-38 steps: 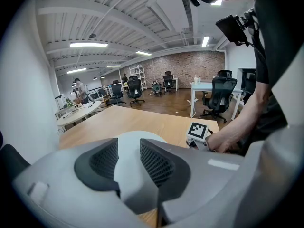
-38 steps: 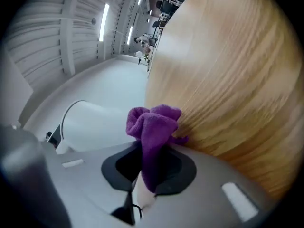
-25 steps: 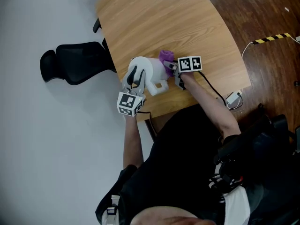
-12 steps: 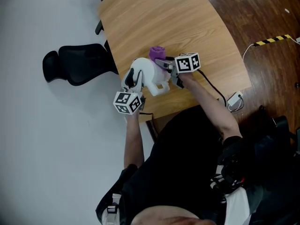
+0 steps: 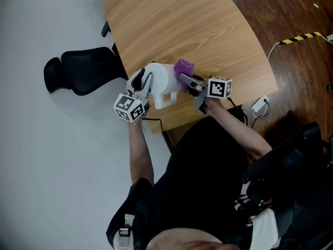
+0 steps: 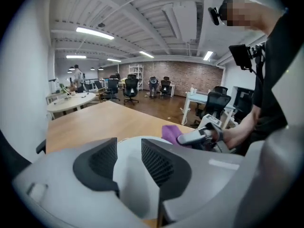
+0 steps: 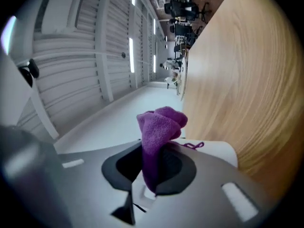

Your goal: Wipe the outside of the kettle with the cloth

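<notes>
Light wooden table (image 5: 177,25) with a rounded edge, a white kettle (image 5: 162,81) close to its near edge

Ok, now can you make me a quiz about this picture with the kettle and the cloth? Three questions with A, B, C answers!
1. Where does the kettle stand?
A. on the floor
B. on the wooden table
C. on the black chair

2. What colour is the cloth?
A. green
B. yellow
C. purple

3. What is the right gripper doing?
A. open, holding nothing
B. shut on the cloth
C. shut on the kettle

Answers:
1 B: the head view shows the kettle on the table, close to the near edge.
2 C: the cloth looks purple in every view.
3 B: the right gripper view shows the cloth pinched between its jaws and sticking out past them.
</notes>
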